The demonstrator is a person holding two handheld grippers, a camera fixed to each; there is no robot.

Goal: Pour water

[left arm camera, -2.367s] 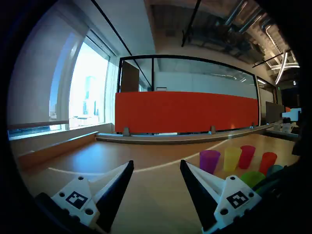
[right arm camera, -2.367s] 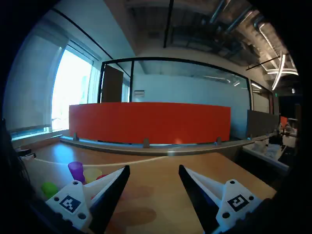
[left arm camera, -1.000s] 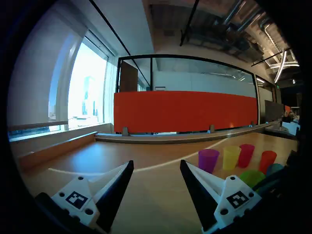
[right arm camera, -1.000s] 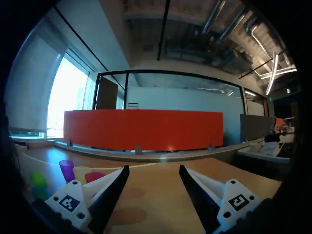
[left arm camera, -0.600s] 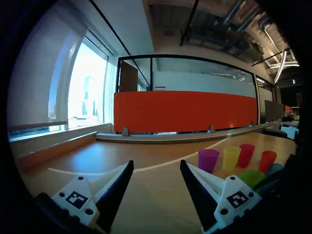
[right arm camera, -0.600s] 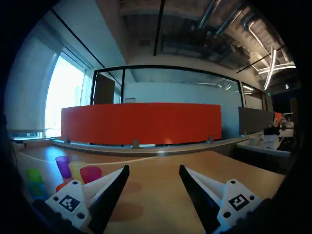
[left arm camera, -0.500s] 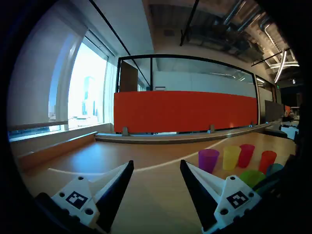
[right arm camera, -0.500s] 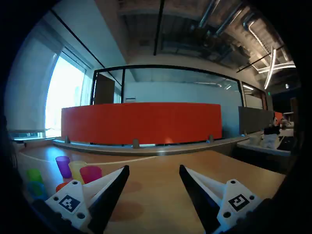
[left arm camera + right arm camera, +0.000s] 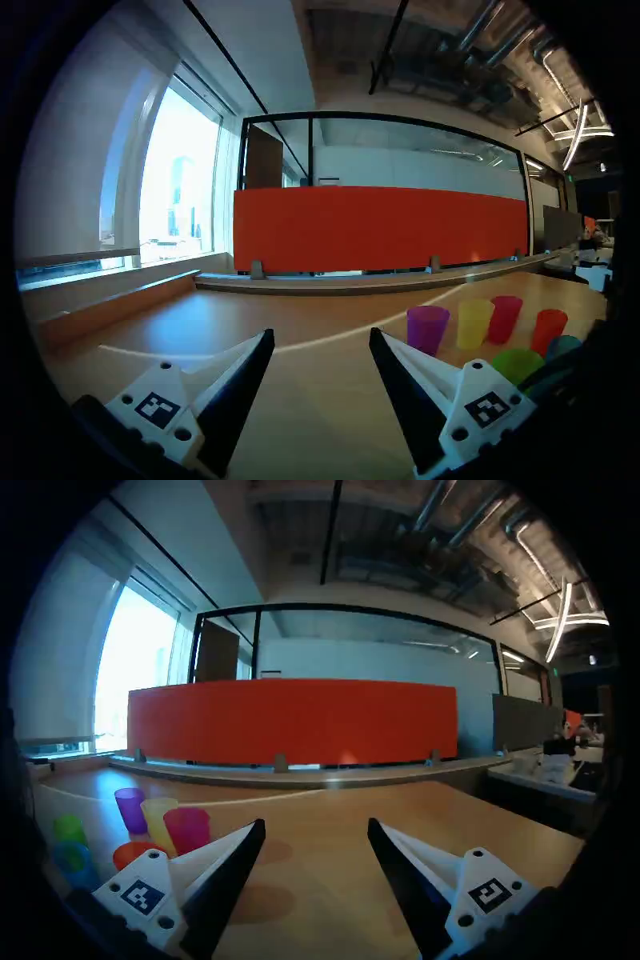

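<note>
Counting six coloured cups standing upright in a cluster on the counter (image 9: 312, 400), at about 4 o'clock in the left gripper view: purple cup (image 9: 428, 328), yellow cup (image 9: 474, 322) and pink cup (image 9: 506, 318) in a back row, orange cup (image 9: 549, 330) just beside the pink one, green cup (image 9: 518, 364) and teal cup (image 9: 564, 346) nearer, partly behind the gripper's body. Finding the same cluster at 8 o'clock in the right gripper view, near the finger on that side but not touching it. Holding the left gripper (image 9: 321, 334) low over bare wood, fingers (image 9: 240, 384) spread wide and gripping nothing. Holding the right gripper (image 9: 314, 822) the same way, wide and empty above the counter. Facing a long red partition (image 9: 376, 228) at 12 o'clock beyond the counter, with a bright window (image 9: 180, 200) at 9 o'clock.
</note>
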